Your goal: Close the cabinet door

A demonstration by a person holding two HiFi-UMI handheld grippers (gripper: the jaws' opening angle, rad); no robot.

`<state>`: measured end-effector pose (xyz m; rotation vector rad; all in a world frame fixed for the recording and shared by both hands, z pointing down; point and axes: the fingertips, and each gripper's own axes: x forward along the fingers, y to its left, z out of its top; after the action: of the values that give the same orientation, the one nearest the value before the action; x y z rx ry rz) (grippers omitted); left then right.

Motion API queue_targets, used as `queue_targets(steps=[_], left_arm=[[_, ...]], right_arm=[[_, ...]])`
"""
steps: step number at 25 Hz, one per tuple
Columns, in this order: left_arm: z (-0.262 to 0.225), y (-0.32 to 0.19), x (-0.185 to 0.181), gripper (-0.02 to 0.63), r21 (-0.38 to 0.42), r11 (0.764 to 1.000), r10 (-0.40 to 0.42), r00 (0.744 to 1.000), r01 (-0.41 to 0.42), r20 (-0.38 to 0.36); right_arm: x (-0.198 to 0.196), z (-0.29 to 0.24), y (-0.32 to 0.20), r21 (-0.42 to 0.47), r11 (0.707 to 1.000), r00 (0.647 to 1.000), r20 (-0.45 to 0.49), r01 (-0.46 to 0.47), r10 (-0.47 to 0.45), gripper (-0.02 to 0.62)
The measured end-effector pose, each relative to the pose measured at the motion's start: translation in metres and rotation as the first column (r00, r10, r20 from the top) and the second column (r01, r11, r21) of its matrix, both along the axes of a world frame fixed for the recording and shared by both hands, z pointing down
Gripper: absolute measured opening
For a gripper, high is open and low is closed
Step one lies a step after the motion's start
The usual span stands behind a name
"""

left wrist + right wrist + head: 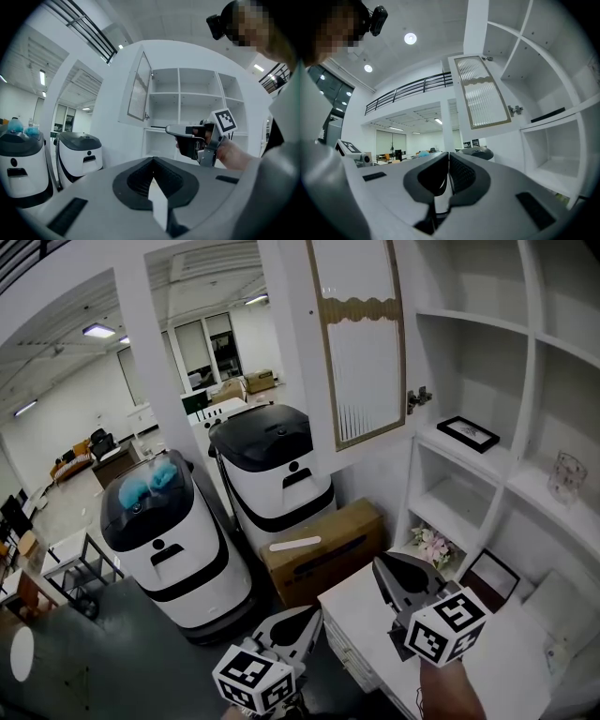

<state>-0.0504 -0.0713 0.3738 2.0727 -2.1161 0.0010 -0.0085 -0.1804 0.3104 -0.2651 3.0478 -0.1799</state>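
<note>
The white cabinet door (361, 343), with a ribbed glass panel in a tan frame, stands swung open to the left of the white shelf unit (525, 343). A small metal latch (418, 397) sits at its lower right corner. The door also shows in the left gripper view (138, 91) and the right gripper view (483, 93). My right gripper (382, 562) is shut and empty, below the door and apart from it. My left gripper (309, 615) is lower and to the left, jaws together with nothing held. From the left gripper view (153, 161), the right gripper (169, 129) points toward the shelves.
Two white-and-black machines (164, 540) (277, 470) stand on the floor left of the cabinet, with a cardboard box (323, 549) beside them. A white counter (375, 634) lies under my right gripper. The shelves hold a black picture frame (469, 434), flowers (433, 545) and a glass vase (565, 474).
</note>
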Motion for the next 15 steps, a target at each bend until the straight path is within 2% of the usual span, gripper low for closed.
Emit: queue_targets(steps=[5,15], left_arm=[[0.000,-0.010,-0.019,0.003,0.003,0.999,0.039,0.999,-0.039,0.005],[-0.019,-0.046,-0.082,0.003,0.042,0.984,0.173,0.985,-0.174,0.026]], right_arm=[[-0.023,-0.002,-0.007,0.012,1.000,1.000,0.004,-0.024,0.024,0.005],[-0.086,-0.022,-0.033,0.058,0.988,0.990,0.009,-0.142,0.141,0.006]])
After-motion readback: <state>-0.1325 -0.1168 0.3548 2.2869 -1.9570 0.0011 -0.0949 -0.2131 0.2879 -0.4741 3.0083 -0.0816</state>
